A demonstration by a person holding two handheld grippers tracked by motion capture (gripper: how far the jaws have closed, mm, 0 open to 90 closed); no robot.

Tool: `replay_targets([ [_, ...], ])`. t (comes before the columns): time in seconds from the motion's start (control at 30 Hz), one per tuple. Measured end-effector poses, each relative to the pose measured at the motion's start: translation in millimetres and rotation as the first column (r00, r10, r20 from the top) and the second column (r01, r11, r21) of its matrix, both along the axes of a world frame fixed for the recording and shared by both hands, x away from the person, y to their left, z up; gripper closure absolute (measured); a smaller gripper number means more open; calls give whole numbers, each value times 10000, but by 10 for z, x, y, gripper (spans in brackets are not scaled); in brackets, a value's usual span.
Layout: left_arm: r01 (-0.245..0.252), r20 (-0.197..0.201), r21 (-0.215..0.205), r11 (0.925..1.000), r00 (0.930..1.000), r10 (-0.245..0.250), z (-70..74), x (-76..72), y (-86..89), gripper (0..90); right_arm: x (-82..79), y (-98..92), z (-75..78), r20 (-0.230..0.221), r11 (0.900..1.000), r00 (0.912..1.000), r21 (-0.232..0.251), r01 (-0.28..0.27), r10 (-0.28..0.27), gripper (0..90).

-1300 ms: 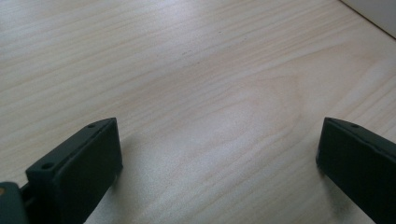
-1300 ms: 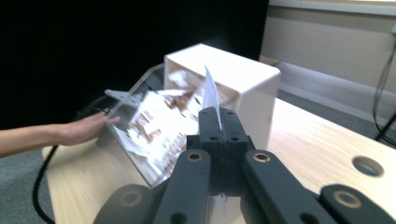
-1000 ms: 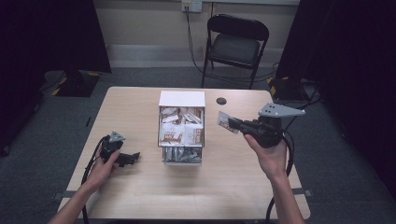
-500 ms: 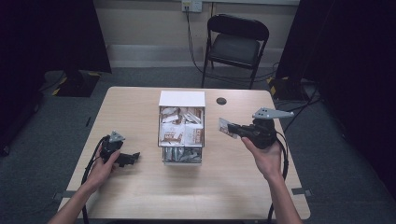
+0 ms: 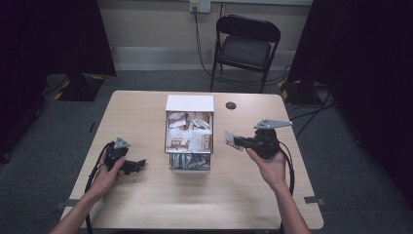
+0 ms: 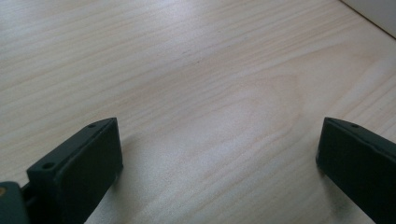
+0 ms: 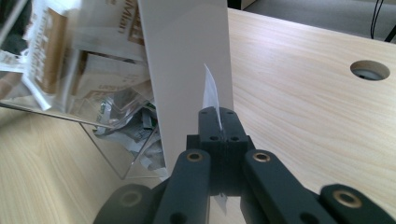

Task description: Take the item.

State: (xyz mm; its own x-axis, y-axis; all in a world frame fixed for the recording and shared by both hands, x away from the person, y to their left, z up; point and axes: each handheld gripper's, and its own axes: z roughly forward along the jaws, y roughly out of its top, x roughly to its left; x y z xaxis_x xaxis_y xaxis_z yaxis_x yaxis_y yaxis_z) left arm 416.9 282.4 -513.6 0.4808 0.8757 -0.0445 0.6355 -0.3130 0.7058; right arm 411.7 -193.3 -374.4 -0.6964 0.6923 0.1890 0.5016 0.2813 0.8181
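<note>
A white box (image 5: 190,103) with a clear front stands mid-table, holding several brown-and-white sachets (image 5: 187,136). My right gripper (image 5: 237,142) hovers just right of the box, shut on a thin pale sachet (image 5: 229,137) that sticks out toward it. In the right gripper view the sachet (image 7: 211,91) stands edge-on between the closed jaws of the right gripper (image 7: 218,114), close to the box's white side wall (image 7: 187,60). My left gripper (image 5: 140,164) rests on the table left of the box. Its jaws stand wide apart over bare wood in the left gripper view (image 6: 219,128).
The wooden table (image 5: 146,204) has a round cable hole (image 5: 231,105) behind the right gripper. A black folding chair (image 5: 246,46) stands beyond the far edge. Cables trail from both grippers toward the person.
My right hand has sunk toward the table with the sachet still in its jaws, staying beside the box. The left hand has not moved.
</note>
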Motion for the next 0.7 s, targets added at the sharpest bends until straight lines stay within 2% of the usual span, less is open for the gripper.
replay_targets([
  [0.03,62,-23,93,9999,10000,-62,4,1,6,0,9,-6,-21,-48,10000,10000,-77,29,-30,900],
  [0.13,-2,6,8,10000,10000,2,0,0,0,0,37,-29,-95,-197,9999,9997,-1,135,-135,900],
  [0.4,60,-27,84,9999,10000,-60,3,0,6,0,115,42,-336,-687,9985,9976,-546,60,-97,900],
  [0.7,-3,-6,-9,10000,10000,3,0,-4,-1,0,182,97,-468,-994,9976,9950,-688,52,-120,900],
])
